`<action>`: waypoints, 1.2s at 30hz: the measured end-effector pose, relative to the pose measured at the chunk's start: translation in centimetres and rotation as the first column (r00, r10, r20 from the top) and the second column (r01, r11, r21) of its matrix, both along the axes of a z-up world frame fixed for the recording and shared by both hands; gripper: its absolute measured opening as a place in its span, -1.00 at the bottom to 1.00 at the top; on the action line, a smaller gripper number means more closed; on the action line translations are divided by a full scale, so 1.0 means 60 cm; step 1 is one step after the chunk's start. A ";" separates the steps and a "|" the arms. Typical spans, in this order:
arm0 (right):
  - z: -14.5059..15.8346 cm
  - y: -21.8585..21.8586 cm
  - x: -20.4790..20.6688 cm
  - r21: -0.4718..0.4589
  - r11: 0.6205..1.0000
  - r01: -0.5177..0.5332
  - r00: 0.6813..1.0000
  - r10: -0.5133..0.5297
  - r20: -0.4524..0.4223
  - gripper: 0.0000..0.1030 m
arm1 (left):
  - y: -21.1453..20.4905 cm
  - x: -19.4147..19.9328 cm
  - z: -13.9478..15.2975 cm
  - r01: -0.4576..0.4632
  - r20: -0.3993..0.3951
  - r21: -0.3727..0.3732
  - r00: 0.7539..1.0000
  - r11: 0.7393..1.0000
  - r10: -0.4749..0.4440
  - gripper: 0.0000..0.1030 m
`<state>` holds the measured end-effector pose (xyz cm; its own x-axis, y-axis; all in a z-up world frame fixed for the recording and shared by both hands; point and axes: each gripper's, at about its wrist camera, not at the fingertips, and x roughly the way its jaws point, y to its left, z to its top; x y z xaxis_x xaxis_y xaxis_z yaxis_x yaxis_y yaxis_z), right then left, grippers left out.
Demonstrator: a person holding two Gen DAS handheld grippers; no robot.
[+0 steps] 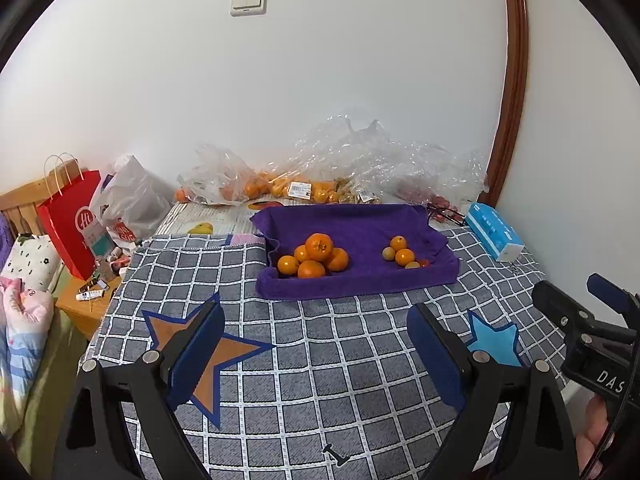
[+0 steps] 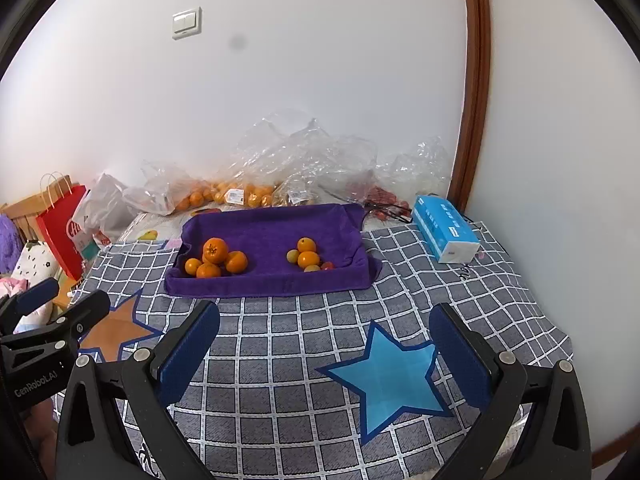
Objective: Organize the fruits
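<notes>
A purple towel tray [image 1: 352, 220] [image 2: 272, 224] lies on the checked cloth ahead of both grippers. On its left side sits a pile of large oranges [image 1: 316, 258] [image 2: 216, 260]. On its right side is a cluster of small fruits [image 1: 402, 254] [image 2: 308, 256], orange and yellow-green, with a red one at its edge. My left gripper [image 1: 316, 344] hovers open over the cloth, well short of the tray, nothing between its fingers. My right gripper [image 2: 326, 340] is likewise open and empty, above a blue star patch [image 2: 392, 376].
Clear plastic bags with more oranges [image 1: 280, 186] [image 2: 240, 194] and red fruit line the wall behind the tray. A blue tissue pack [image 1: 494, 236] [image 2: 444, 232] lies at the right. A red paper bag [image 1: 70, 220], white bag and bedside clutter stand left.
</notes>
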<state>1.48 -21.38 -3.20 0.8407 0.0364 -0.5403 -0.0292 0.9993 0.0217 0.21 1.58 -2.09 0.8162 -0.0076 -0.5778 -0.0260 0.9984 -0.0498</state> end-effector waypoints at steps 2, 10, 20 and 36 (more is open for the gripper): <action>0.000 -0.001 -0.001 0.001 1.000 0.001 1.000 -0.001 0.002 1.00 | 0.001 0.001 0.000 -0.003 -0.002 0.000 1.000 1.000 0.003 0.79; 0.002 0.003 -0.003 -0.002 1.000 -0.001 1.000 0.001 0.000 1.00 | 0.006 -0.001 0.003 -0.004 0.000 -0.010 1.000 1.000 0.004 0.79; 0.002 0.006 -0.007 -0.008 1.000 -0.005 1.000 0.005 0.003 1.00 | 0.007 -0.005 0.008 -0.010 0.007 -0.012 1.000 1.000 0.010 0.79; -0.002 0.017 -0.009 -0.019 1.000 -0.019 1.000 0.019 -0.002 1.00 | 0.013 -0.007 0.005 -0.025 0.005 -0.015 1.000 1.000 0.025 0.79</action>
<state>0.94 -20.33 -3.32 0.8389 0.0415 -0.5427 -0.0478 0.9989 0.0023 -0.21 2.36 -1.81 0.8194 0.0041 -0.5732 -0.0503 0.9966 -0.0647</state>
